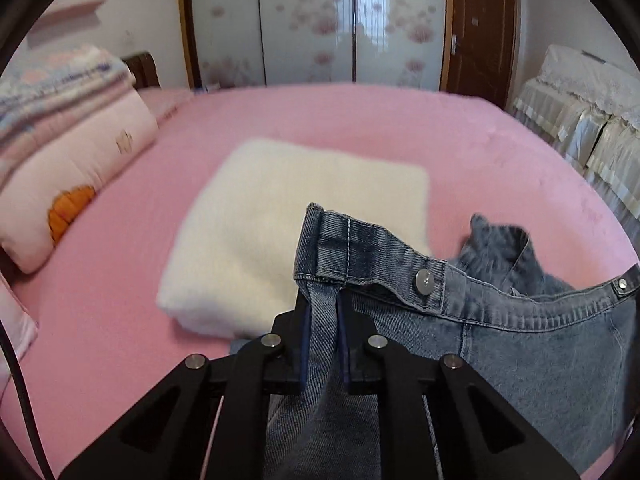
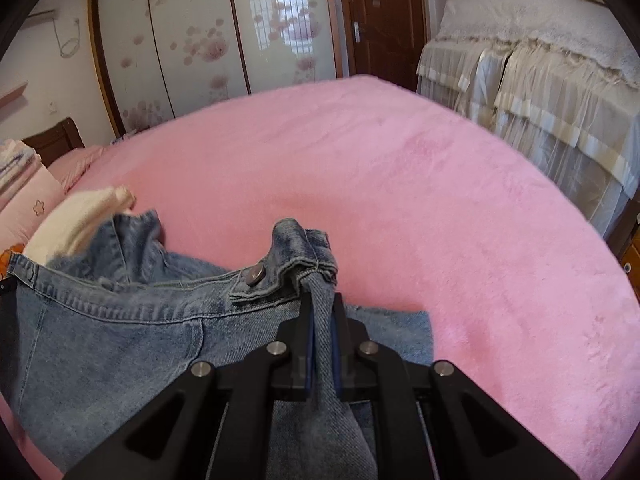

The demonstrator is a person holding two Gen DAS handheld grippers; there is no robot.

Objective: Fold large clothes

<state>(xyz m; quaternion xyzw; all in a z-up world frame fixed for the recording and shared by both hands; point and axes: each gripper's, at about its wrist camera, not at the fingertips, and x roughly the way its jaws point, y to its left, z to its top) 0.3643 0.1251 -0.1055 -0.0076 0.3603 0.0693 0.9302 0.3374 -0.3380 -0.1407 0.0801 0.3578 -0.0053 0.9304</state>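
A blue denim garment [image 1: 540, 344] with metal snap buttons hangs over the pink bed [image 1: 340, 120]. My left gripper [image 1: 323, 300] is shut on its left top corner, with a strip of denim pinched between the pads. In the right wrist view the same denim garment [image 2: 104, 332] stretches to the left. My right gripper [image 2: 322, 300] is shut on the garment's other top corner, below a snap button [image 2: 255, 273]. The hem edge runs between the two grippers.
A folded cream blanket [image 1: 296, 232] lies on the bed beyond the left gripper. Pink pillows and folded quilts [image 1: 68, 152] are stacked at the left. A lace-covered piece of furniture [image 2: 552, 92] stands to the right, with wardrobe doors [image 1: 320, 24] beyond the pink bed [image 2: 380, 184].
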